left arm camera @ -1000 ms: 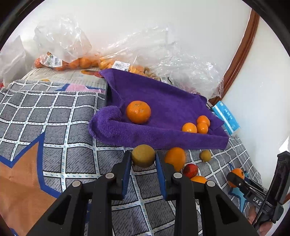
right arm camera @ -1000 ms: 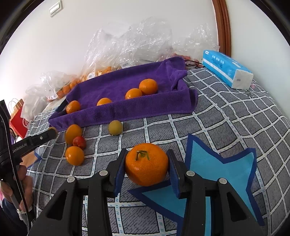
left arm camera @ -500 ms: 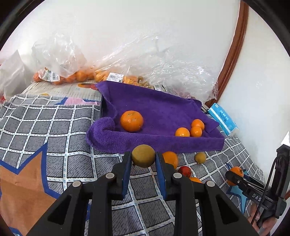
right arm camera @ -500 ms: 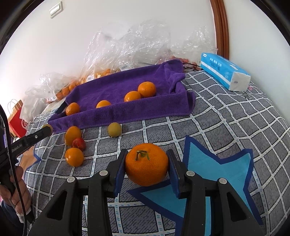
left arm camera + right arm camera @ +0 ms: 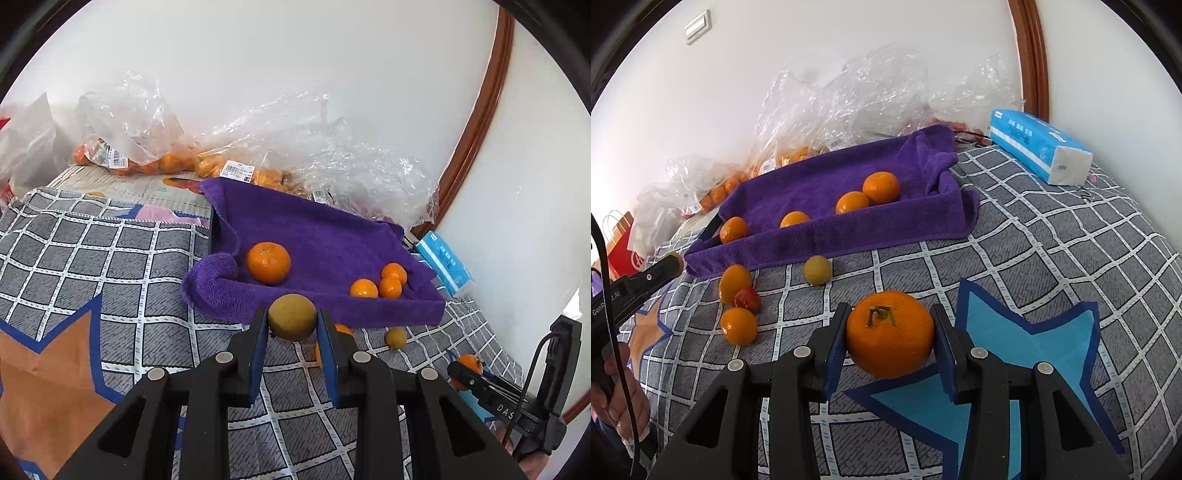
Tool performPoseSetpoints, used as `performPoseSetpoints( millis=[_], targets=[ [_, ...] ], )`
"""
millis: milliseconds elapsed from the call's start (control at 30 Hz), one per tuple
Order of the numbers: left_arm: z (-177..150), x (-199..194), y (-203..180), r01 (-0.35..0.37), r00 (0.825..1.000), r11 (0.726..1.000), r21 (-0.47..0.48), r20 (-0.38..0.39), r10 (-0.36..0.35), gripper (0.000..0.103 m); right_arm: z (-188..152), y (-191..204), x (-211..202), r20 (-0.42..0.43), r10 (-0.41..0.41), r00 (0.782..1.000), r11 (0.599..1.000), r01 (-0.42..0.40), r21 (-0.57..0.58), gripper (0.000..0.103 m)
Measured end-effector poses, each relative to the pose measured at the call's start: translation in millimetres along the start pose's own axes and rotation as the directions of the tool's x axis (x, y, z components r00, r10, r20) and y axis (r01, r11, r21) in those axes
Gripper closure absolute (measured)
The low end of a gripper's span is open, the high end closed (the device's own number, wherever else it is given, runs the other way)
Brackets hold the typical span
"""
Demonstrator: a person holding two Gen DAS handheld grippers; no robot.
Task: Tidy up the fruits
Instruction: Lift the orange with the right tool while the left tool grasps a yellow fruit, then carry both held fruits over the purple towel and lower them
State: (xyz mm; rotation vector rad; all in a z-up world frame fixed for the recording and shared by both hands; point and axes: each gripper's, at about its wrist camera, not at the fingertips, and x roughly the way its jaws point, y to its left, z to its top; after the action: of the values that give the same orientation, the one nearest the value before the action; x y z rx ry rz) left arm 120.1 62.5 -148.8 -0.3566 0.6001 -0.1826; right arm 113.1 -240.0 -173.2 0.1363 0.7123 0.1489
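My left gripper (image 5: pixel 291 326) is shut on a yellow-green round fruit (image 5: pixel 292 316) and holds it above the checked cloth, just short of the purple towel tray (image 5: pixel 317 229). The tray holds a large orange (image 5: pixel 268 262) and three small oranges (image 5: pixel 380 284). My right gripper (image 5: pixel 889 341) is shut on a large orange with a stem (image 5: pixel 889 339), held over the blue star pattern. In the right wrist view the tray (image 5: pixel 827 188) holds several oranges. Loose in front of it lie a yellow-green fruit (image 5: pixel 817 270), two oranges (image 5: pixel 734 283) and a small red fruit (image 5: pixel 747 299).
Plastic bags with oranges (image 5: pixel 155 155) lie behind the tray along the wall. A blue tissue pack (image 5: pixel 1039 146) lies at the right by the wooden frame. A red paper bag (image 5: pixel 622 243) stands at the far left. The checked cloth (image 5: pixel 1052 251) covers the surface.
My left gripper has lifted and drawn back from the tray with the yellow-green fruit. My right gripper has risen slightly with its orange; both grips are unchanged.
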Motion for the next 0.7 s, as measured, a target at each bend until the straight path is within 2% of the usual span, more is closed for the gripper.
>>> performPoseSetpoints(
  millis=[233, 500, 700],
  targets=[
    [1.6, -3.9, 3.1, 0.001, 1.000, 1.000, -0.018, 0.018, -0.001, 0.078, 0.1, 1.0, -4.3, 0.004, -0.006, 1.000, 1.000, 0.006, 0.010, 0.060],
    [4.0, -7.7, 2.9, -0.001, 0.999, 1.000, -0.023, 0.045, 0.002, 0.078, 8.4, 6.5, -16.6, 0.028, 0.022, 0.999, 0.999, -0.023, 0.027, 0.060],
    [8.5, -13.7, 3.8, -0.017, 1.000, 0.998, -0.055, 0.019, 0.018, 0.078, 21.3, 15.9, -26.8, 0.050, 0.019, 0.999, 1.000, -0.019, 0.014, 0.060]
  ],
)
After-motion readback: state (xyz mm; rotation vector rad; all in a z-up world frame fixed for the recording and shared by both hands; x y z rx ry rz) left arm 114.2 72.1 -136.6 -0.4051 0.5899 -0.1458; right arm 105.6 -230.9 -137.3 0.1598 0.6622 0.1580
